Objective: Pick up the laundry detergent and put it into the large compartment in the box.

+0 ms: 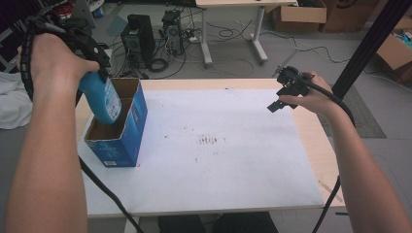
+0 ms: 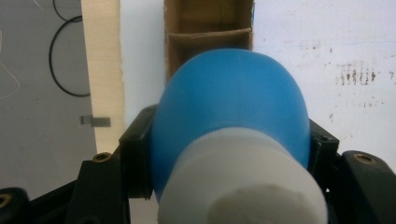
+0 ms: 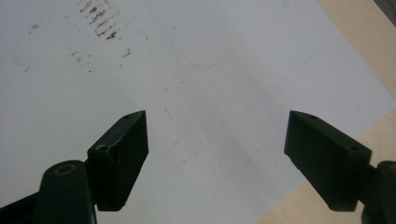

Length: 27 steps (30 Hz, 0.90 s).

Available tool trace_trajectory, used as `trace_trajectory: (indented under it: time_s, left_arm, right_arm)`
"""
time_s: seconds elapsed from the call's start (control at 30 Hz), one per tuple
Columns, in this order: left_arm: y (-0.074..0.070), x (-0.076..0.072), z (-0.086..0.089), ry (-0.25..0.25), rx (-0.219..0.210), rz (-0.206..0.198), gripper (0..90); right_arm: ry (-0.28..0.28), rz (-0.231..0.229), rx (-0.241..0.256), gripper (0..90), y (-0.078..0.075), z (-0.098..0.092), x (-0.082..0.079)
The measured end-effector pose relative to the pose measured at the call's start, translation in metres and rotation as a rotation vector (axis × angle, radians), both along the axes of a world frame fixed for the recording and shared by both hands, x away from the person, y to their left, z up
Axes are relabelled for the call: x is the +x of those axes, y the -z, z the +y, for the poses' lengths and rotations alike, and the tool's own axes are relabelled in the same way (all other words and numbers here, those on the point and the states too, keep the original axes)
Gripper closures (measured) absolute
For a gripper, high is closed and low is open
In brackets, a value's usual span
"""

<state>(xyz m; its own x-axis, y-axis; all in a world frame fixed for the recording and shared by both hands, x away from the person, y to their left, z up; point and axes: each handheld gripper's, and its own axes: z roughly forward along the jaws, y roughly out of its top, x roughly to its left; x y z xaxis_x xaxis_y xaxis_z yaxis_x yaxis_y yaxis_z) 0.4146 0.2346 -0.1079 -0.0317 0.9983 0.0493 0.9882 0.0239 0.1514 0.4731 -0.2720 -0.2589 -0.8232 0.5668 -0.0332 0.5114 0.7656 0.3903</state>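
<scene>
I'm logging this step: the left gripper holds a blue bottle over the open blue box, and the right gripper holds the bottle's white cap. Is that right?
Not quite. The right gripper holds nothing: the right gripper view shows its jaws apart over the white table top. The white cap is on the blue bottle, which the left gripper holds over the open blue box.

You get soft, even, slightly dim light with a cool cast; the box [image 1: 119,127] casts only a faint shadow. Up close, the bottle [image 2: 233,116] and its white cap [image 2: 243,186] blur. Your white sheet [image 3: 210,93] shows no glare.
</scene>
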Motion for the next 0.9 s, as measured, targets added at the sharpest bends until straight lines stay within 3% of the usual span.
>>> trace_trajectory:
  time_s: [0.33, 0.9]
  left_arm:
    - [0.022, 0.002, 0.008, -0.008, -0.009, 0.011, 38.0]
    - [0.082, 0.012, 0.017, 0.002, -0.026, 0.067, 38.0]
  right_arm:
    - [0.006, 0.0, 0.002, 22.1, 0.002, -0.003, -0.001]
    - [0.008, 0.008, -0.009, 22.2, 0.006, -0.003, 0.0]
